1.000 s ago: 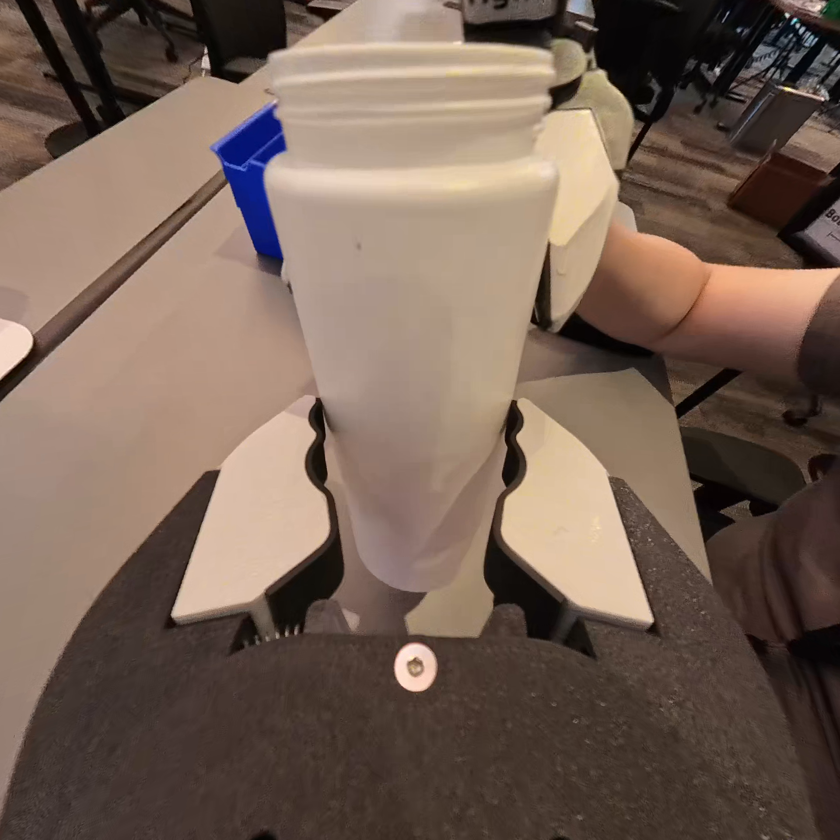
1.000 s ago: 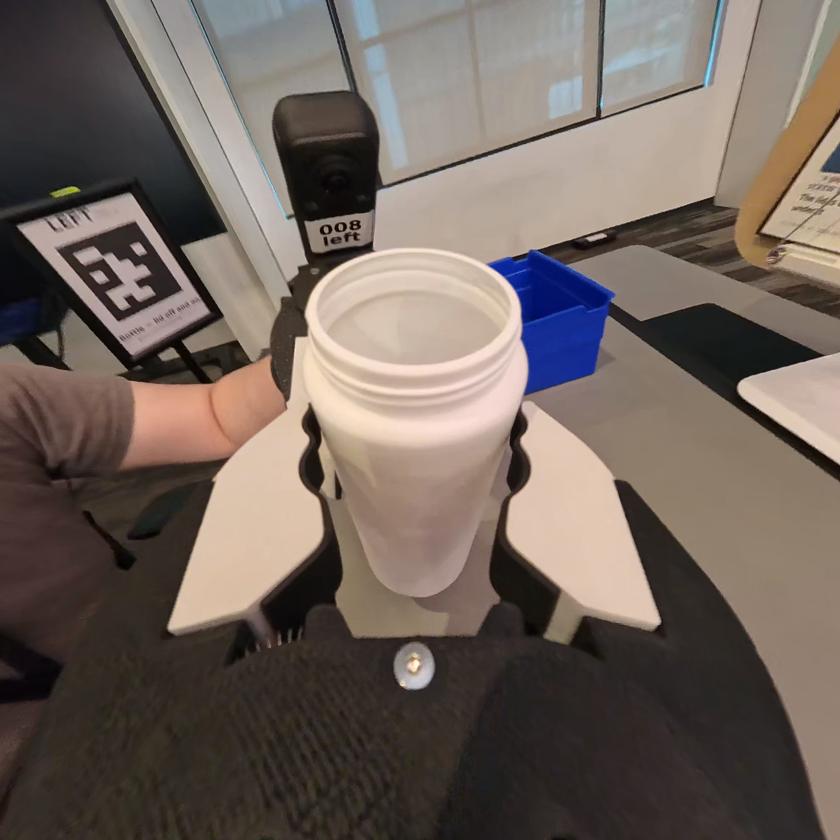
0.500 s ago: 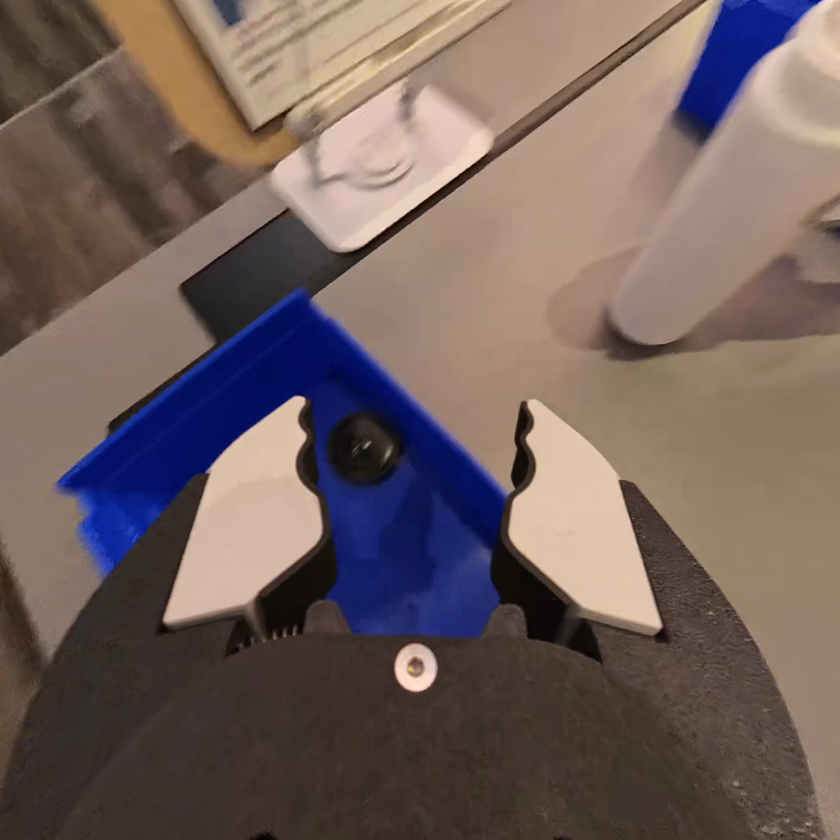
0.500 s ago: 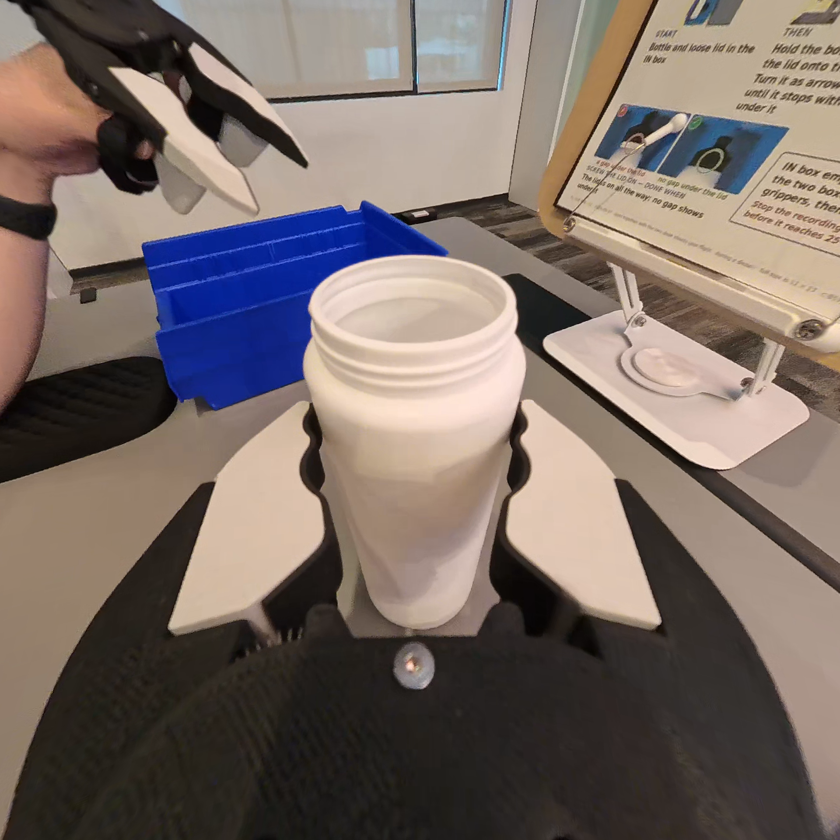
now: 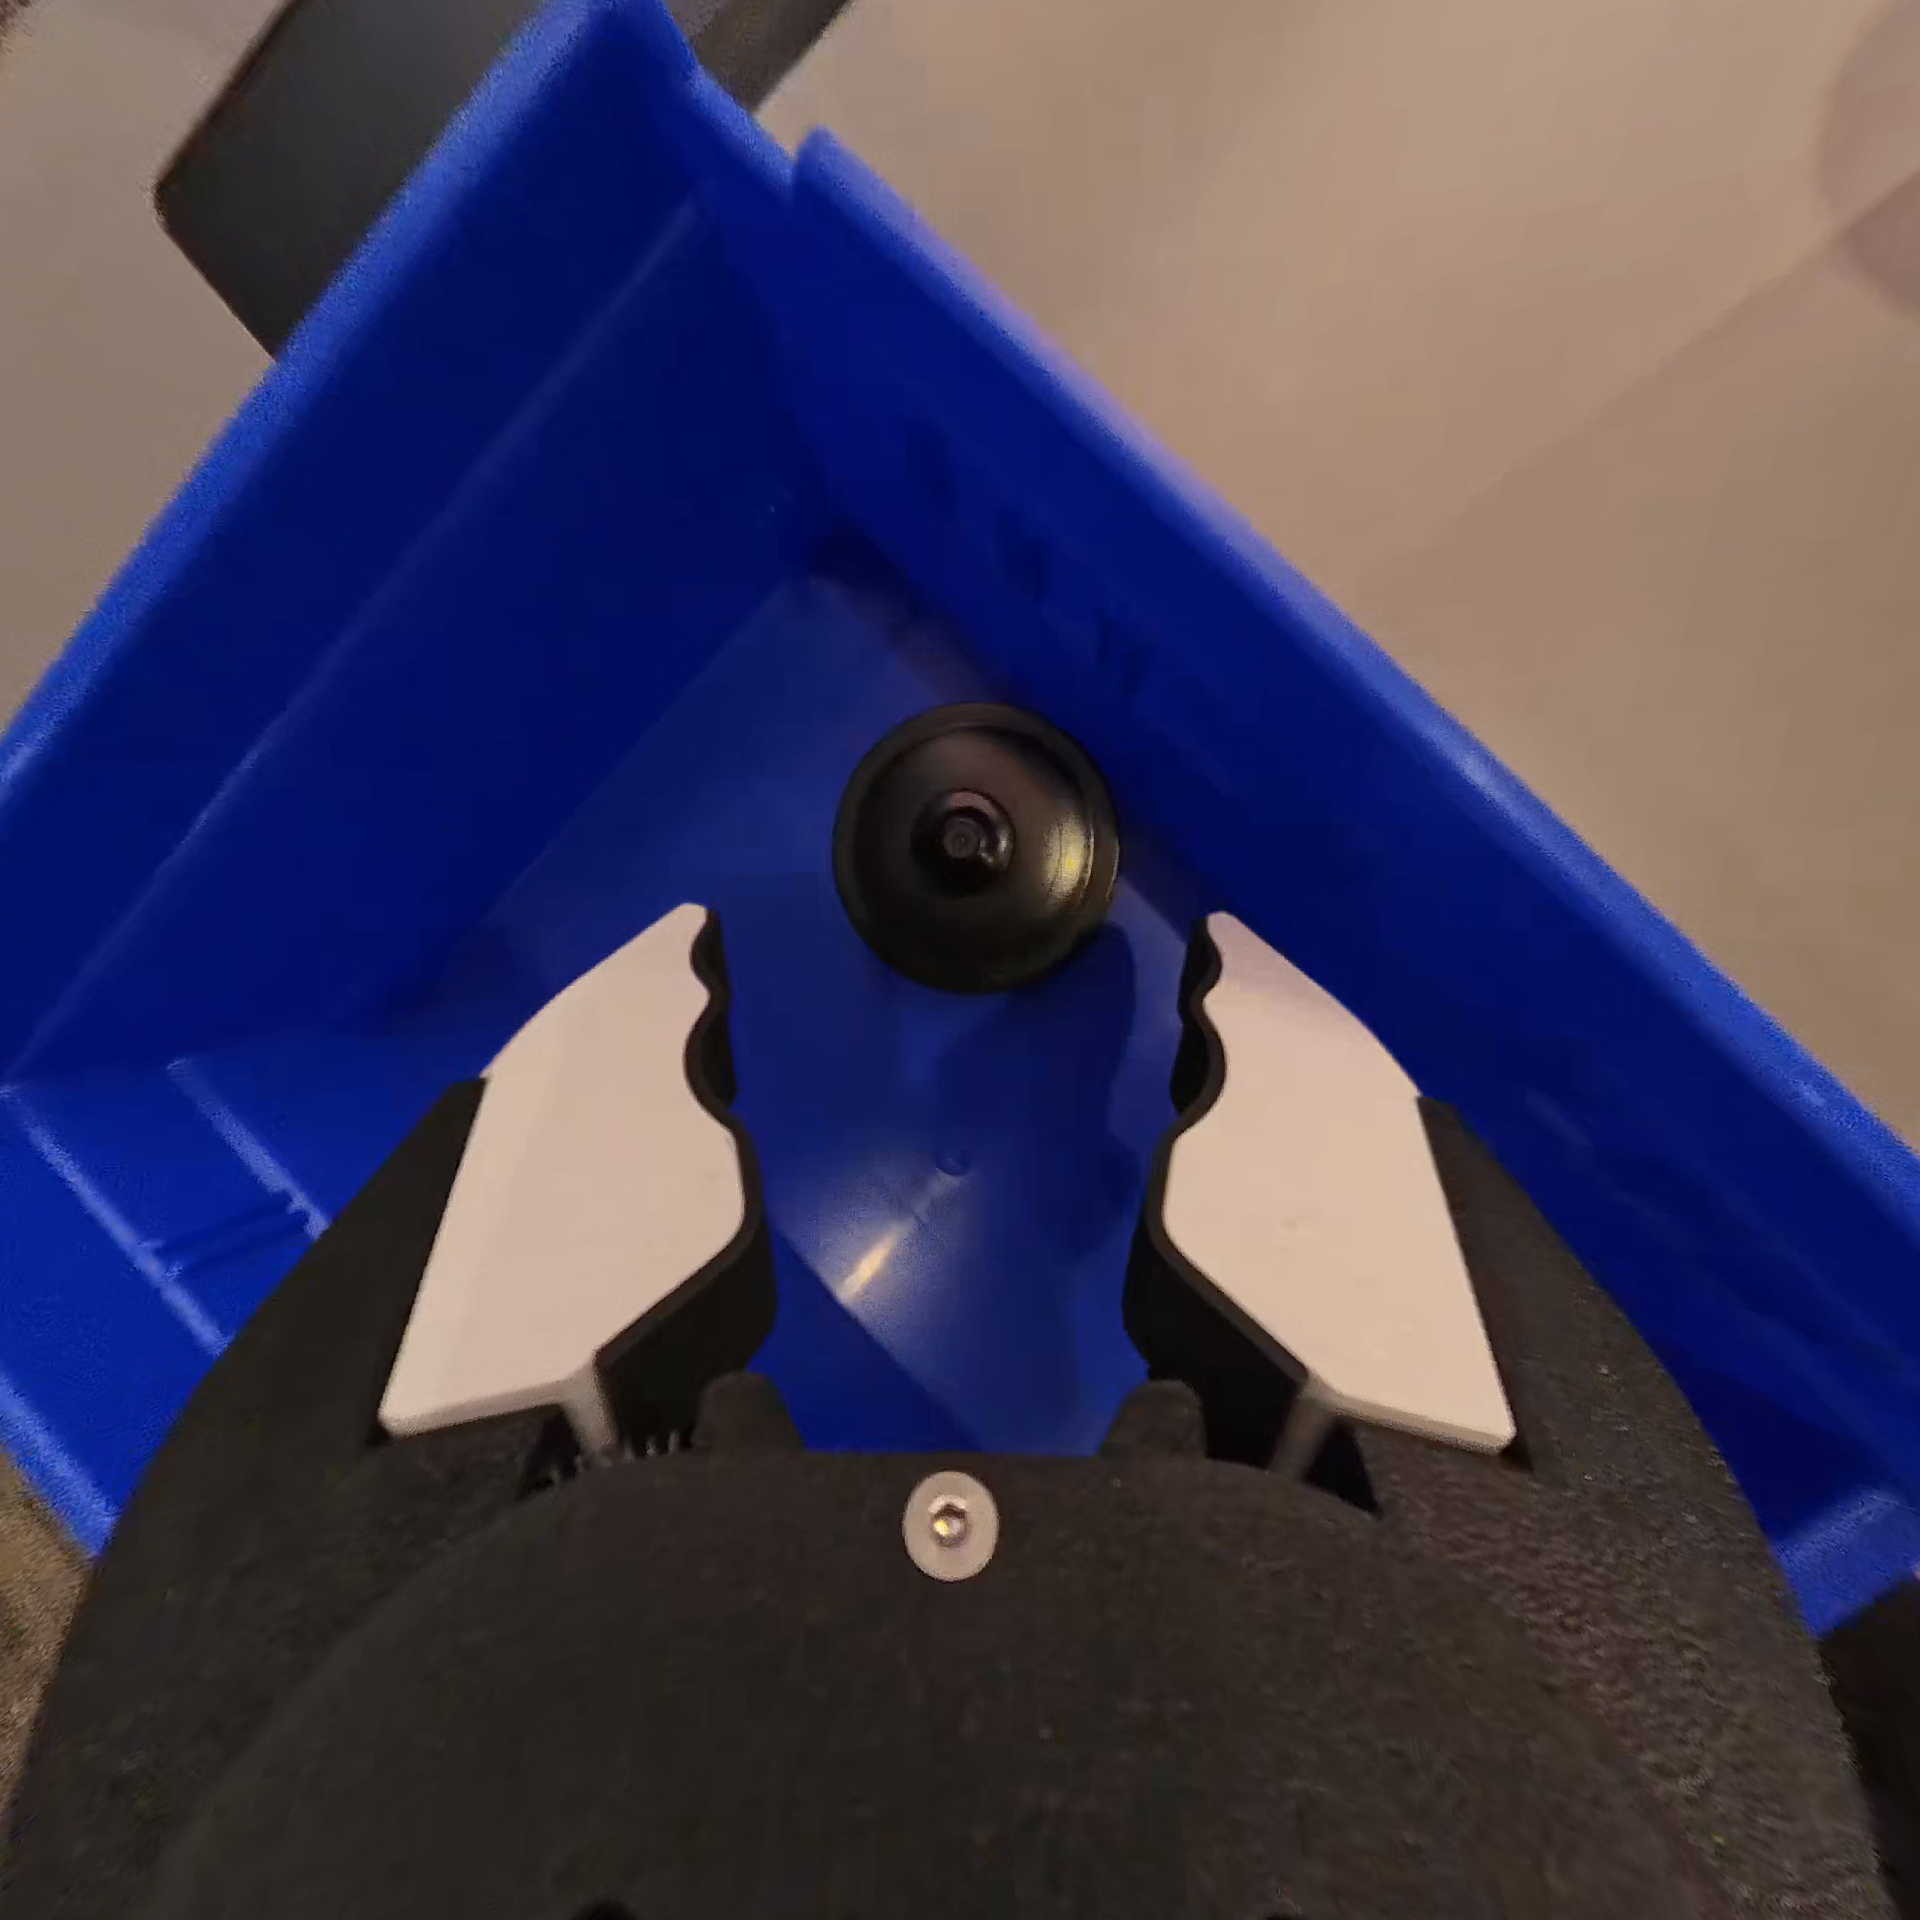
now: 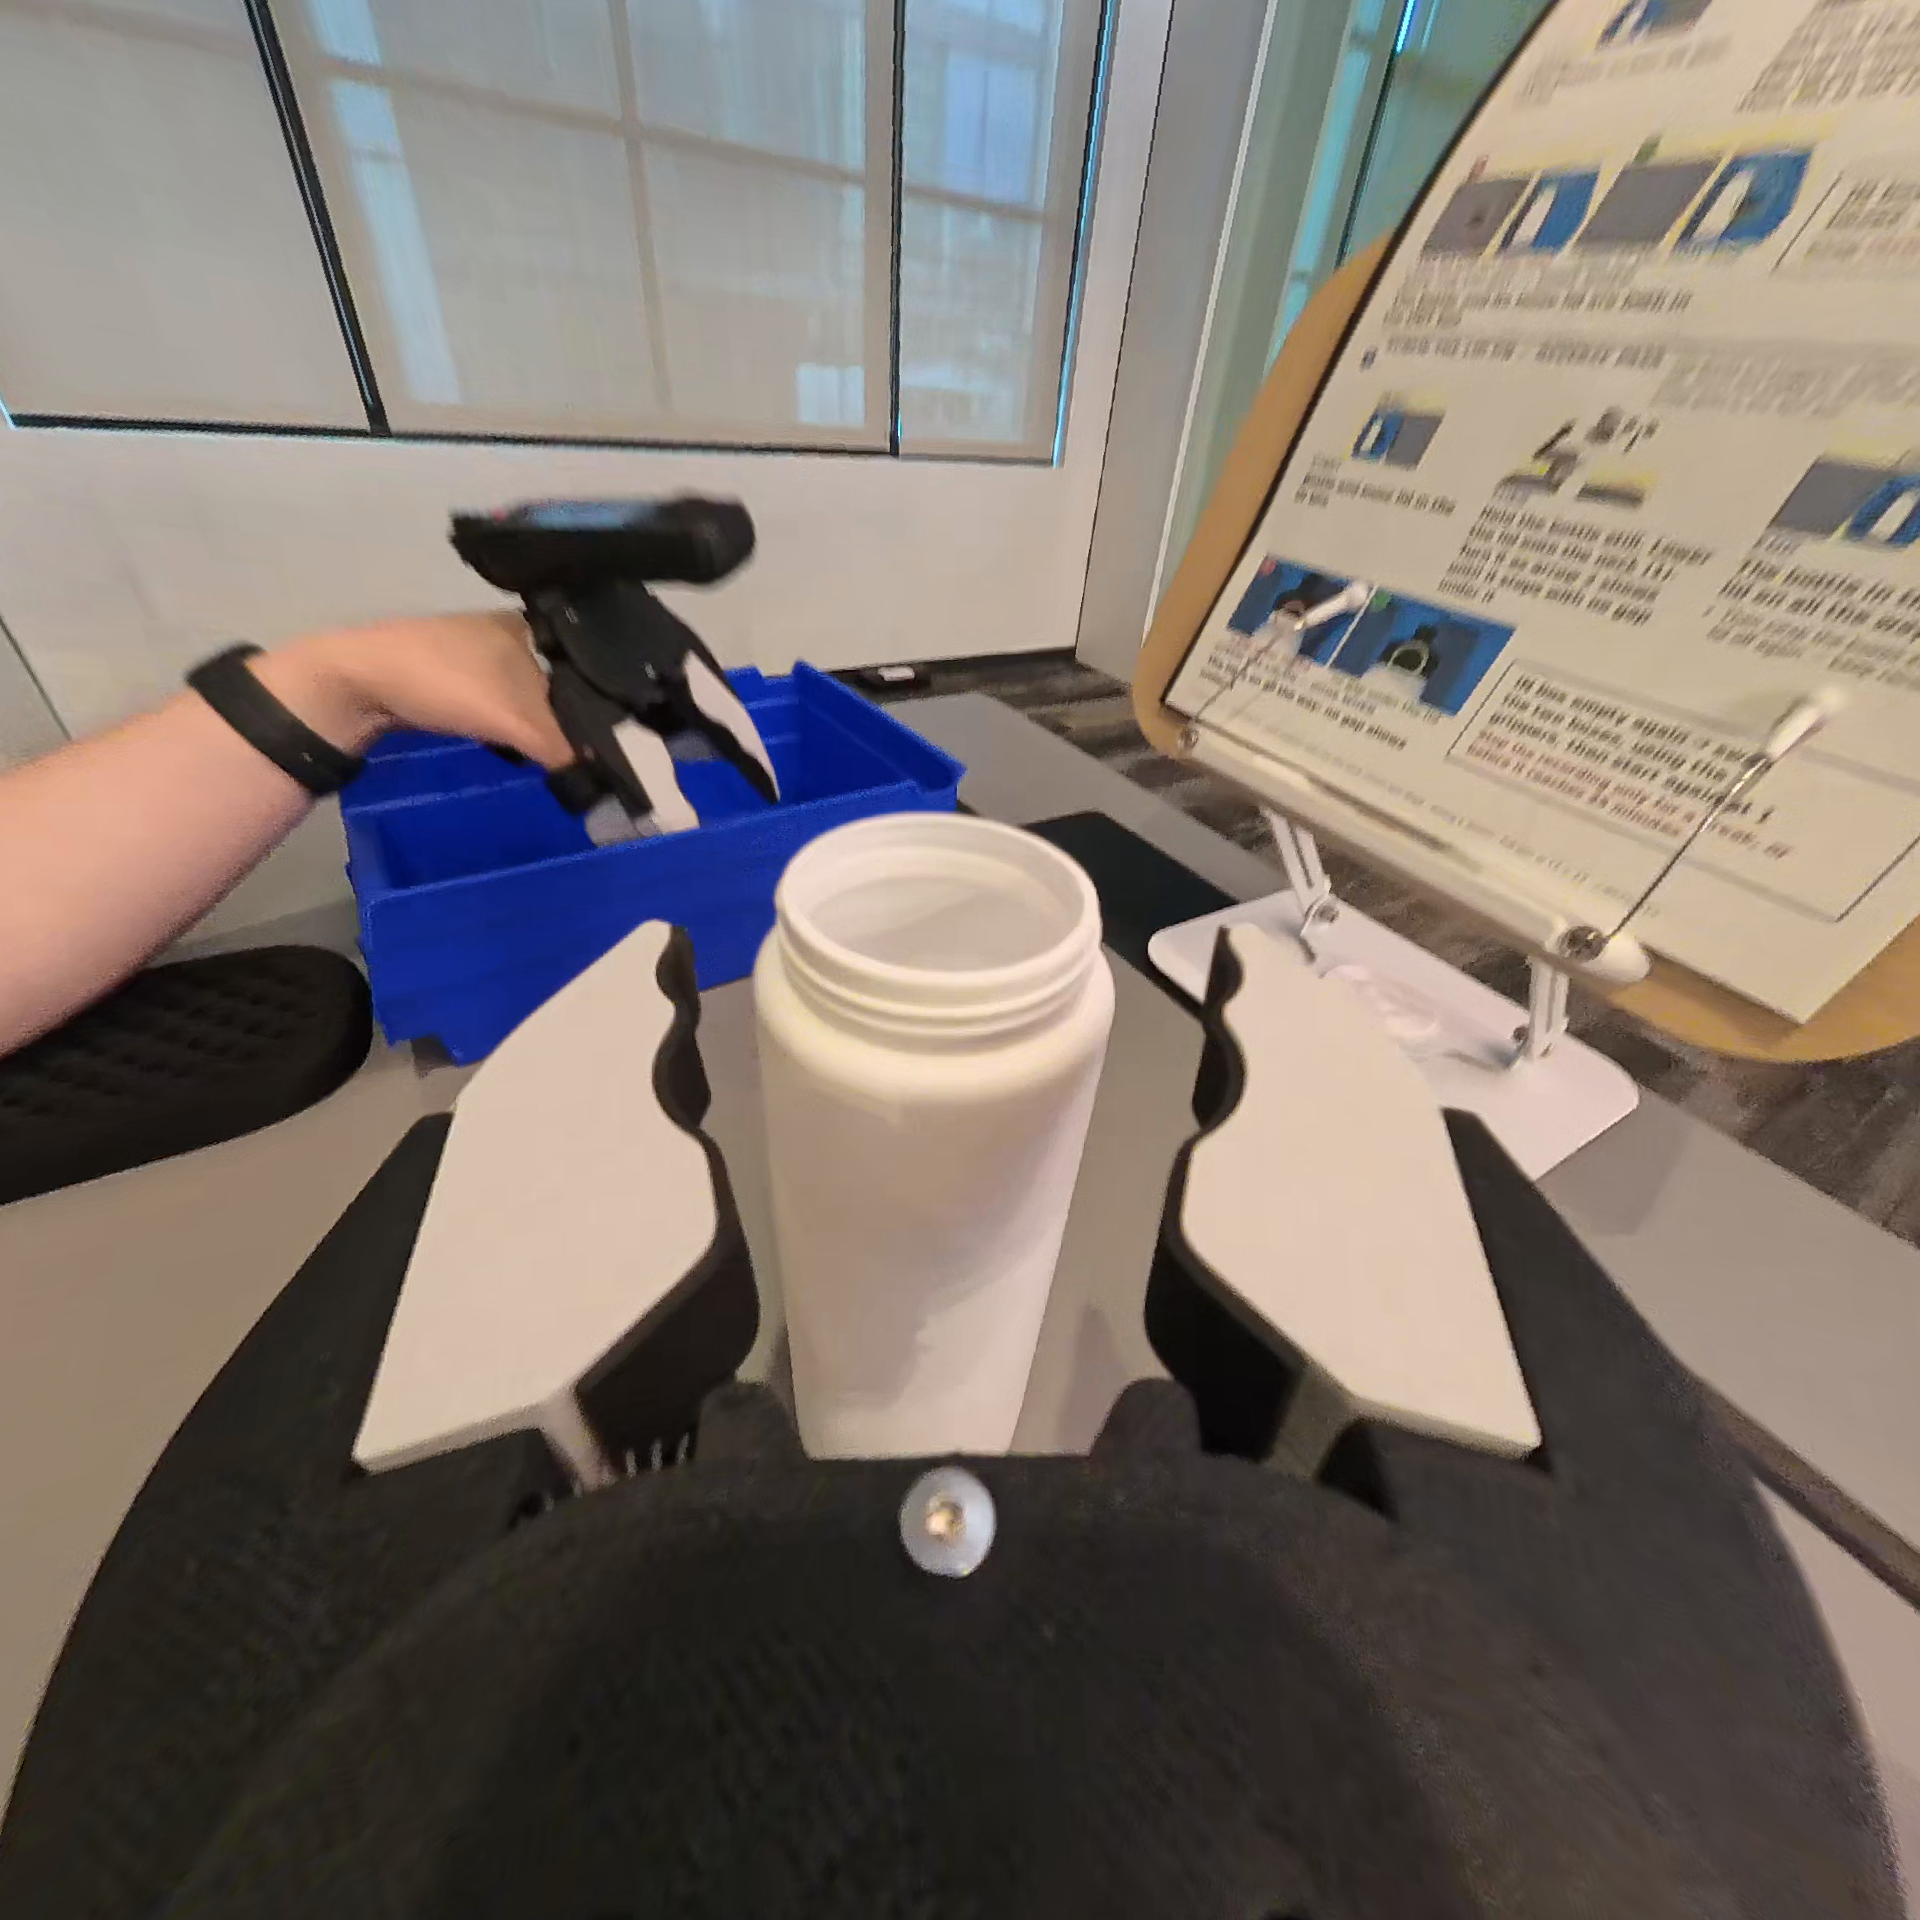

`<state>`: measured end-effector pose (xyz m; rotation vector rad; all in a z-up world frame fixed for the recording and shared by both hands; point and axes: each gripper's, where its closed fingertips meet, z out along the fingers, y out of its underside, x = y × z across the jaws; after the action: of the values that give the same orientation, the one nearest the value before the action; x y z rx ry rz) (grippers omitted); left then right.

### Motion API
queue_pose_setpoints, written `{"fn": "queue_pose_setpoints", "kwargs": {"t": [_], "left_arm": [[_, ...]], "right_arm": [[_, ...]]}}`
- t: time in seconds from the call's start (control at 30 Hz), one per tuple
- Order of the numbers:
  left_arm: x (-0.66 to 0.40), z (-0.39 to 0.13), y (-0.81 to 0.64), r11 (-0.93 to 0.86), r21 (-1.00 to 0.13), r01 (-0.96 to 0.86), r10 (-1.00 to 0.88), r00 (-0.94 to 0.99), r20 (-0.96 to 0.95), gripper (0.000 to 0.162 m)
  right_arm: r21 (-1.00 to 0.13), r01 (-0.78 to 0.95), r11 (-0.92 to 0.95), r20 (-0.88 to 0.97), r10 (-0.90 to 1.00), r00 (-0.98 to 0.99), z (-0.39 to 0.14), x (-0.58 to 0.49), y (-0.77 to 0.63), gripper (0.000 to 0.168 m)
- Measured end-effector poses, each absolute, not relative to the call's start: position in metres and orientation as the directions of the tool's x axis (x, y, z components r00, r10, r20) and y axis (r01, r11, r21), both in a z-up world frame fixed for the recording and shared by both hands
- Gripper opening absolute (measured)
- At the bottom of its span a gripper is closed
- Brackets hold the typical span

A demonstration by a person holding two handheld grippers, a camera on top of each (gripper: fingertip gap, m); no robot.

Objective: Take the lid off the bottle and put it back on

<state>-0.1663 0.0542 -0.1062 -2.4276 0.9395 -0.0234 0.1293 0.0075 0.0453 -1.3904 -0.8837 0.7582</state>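
The white bottle (image 6: 930,1122) stands upright on the grey table (image 6: 208,1299) with its threaded mouth uncovered. My right gripper (image 6: 945,935) is open around it, with a small gap on each side. The black round lid (image 5: 975,847) lies in a corner of the blue bin (image 5: 499,582). My left gripper (image 5: 954,928) is open and empty, pointing down into the bin with its fingertips just short of the lid. The left gripper also shows in the right wrist view (image 6: 722,805), held by a hand over the blue bin (image 6: 623,914).
A board with instruction sheets (image 6: 1558,520) on a white stand (image 6: 1455,1070) is at the right behind the bottle. A black ribbed pad (image 6: 177,1039) lies at the left by the bin. A dark gap (image 5: 270,218) runs between the tables behind the bin.
My left gripper let go of the bottle, swung to the blue bin and dropped closer to the lid. My right gripper opened slightly around the bottle.
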Motion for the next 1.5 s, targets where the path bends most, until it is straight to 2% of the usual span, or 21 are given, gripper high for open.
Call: {"fn": "queue_pose_setpoints", "kwargs": {"t": [0.33,0.53,0.63,0.7,0.9,1.07,1.23,1.37,1.5], "left_arm": [[-0.169,-0.148,0.065,-0.648,-0.391,-0.654,-0.634,0.747,-0.2,0.085],[-0.171,-0.15,0.068,-0.661,-0.418,-0.623,-0.619,0.768,-0.166,0.084],[-0.167,-0.151,0.068,-0.661,-0.436,-0.611,-0.623,0.77,-0.135,0.079],[-0.162,-0.152,0.067,-0.659,-0.444,-0.607,-0.633,0.767,-0.109,0.07],[-0.171,-0.149,0.071,-0.679,-0.441,-0.586,-0.593,0.793,-0.139,0.069],[-0.179,-0.107,0.073,-0.664,-0.536,-0.521,-0.532,0.833,-0.151,0.068],[-0.162,-0.022,0.05,-0.508,-0.681,-0.527,-0.563,0.802,-0.2,0.069],[-0.088,0.037,-0.001,-0.269,-0.788,-0.554,-0.756,0.628,-0.184,0.068],[-0.002,0.058,-0.061,-0.071,-0.831,-0.552,-0.922,0.353,-0.156,0.068]], "right_arm": [[-0.997,0.054,0.063,0.081,0.877,0.473,0.054,0.132,0.003,0.094],[-0.993,0.083,0.079,0.108,0.876,0.47,0.052,0.13,0.001,0.094],[-0.993,0.088,0.076,0.108,0.878,0.466,0.052,0.13,0.001,0.094],[-0.993,0.091,0.074,0.109,0.879,0.464,0.051,0.13,0.001,0.094],[-0.992,0.09,0.092,0.124,0.875,0.468,0.056,0.133,0.0,0.094],[-0.985,0.067,0.156,0.169,0.865,0.472,0.072,0.138,-0.006,0.093],[-0.964,0.062,0.26,0.263,0.876,0.404,0.094,0.134,-0.034,0.092],[-0.951,0.09,0.294,0.307,0.925,0.224,0.097,0.115,-0.076,0.087],[-0.957,0.166,0.237,0.258,0.959,0.118,0.079,0.093,-0.098,0.086]]}}
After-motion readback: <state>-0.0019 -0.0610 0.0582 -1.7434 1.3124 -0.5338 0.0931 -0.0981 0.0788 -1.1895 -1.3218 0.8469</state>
